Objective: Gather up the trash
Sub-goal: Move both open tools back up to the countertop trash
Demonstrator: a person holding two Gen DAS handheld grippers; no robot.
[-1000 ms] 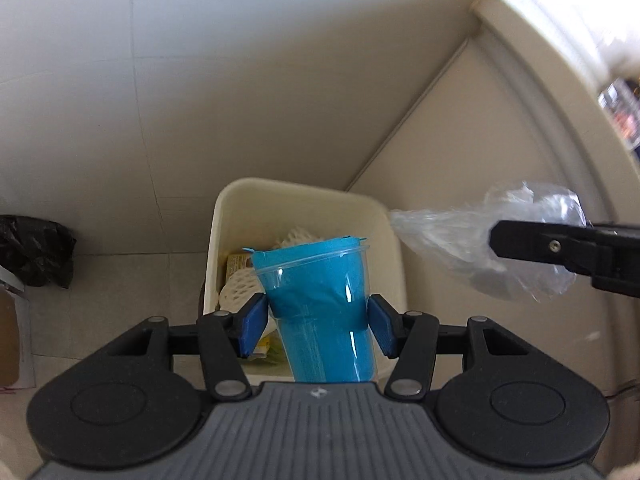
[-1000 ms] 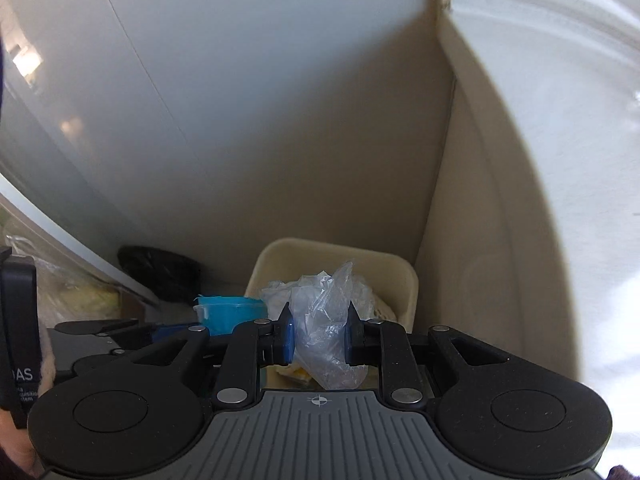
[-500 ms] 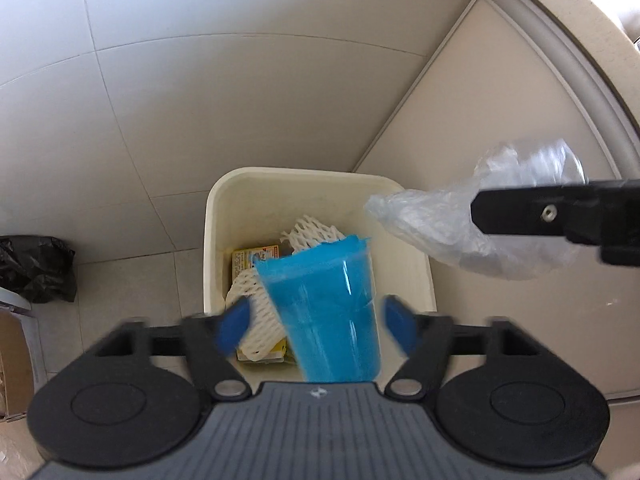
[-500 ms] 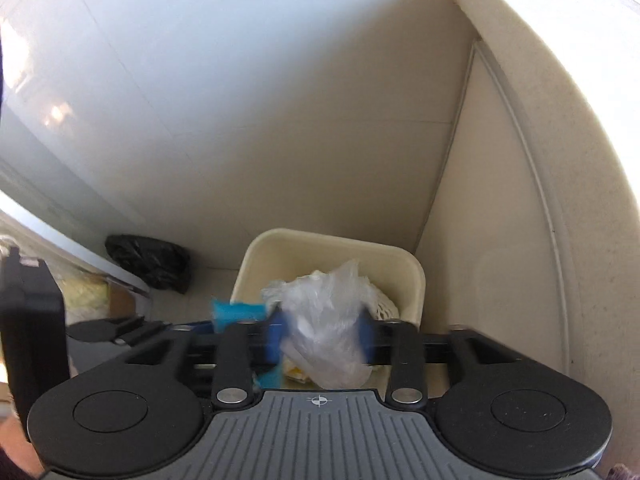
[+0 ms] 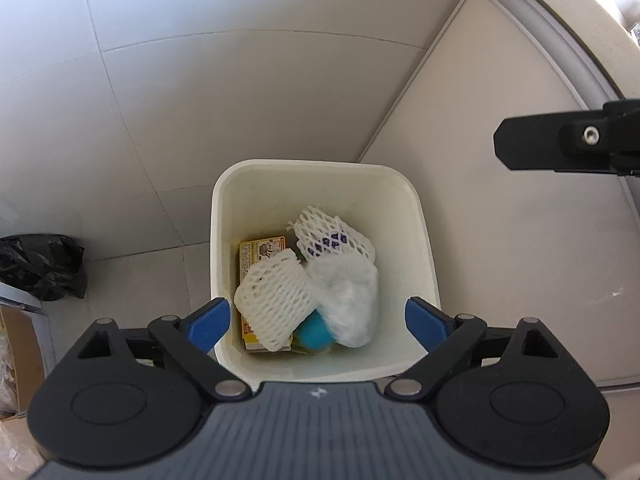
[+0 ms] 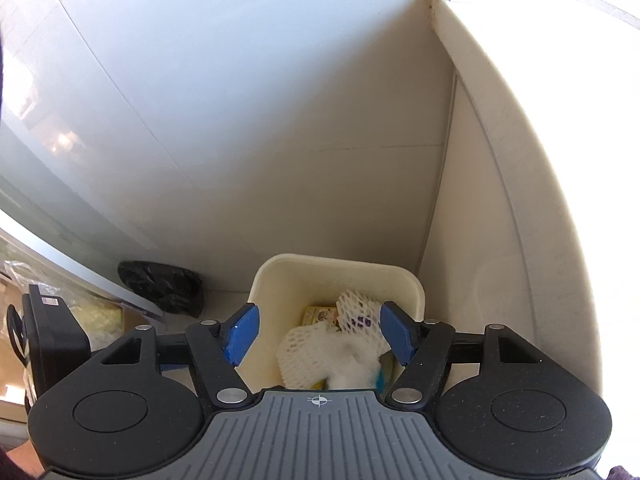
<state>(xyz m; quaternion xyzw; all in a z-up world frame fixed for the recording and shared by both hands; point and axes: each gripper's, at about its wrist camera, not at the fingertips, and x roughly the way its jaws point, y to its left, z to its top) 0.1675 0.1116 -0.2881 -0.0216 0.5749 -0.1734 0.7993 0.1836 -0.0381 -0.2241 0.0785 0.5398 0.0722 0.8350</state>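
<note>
A cream trash bin [image 5: 416, 216] stands on the floor in a corner below both grippers; it also shows in the right wrist view [image 6: 280, 280]. Inside lie the blue plastic cup [image 5: 314, 332], the clear plastic bag [image 5: 348, 300], two white foam fruit nets [image 5: 272, 300] and a yellow carton [image 5: 260, 250]. My left gripper [image 5: 318, 320] is open and empty above the bin. My right gripper [image 6: 320, 334] is open and empty above the bin; one of its fingers [image 5: 532, 146] shows at the right of the left wrist view.
A crumpled black bag [image 5: 40, 266] lies on the floor left of the bin, also in the right wrist view [image 6: 164, 286]. A cabinet panel [image 5: 520, 240] stands right of the bin. Tiled wall rises behind it. Cardboard [image 5: 16, 340] sits at far left.
Both grippers opened. The blue cup dropped from the left gripper and the plastic bag from the right gripper into the bin. Both cameras tilted further down over the bin.
</note>
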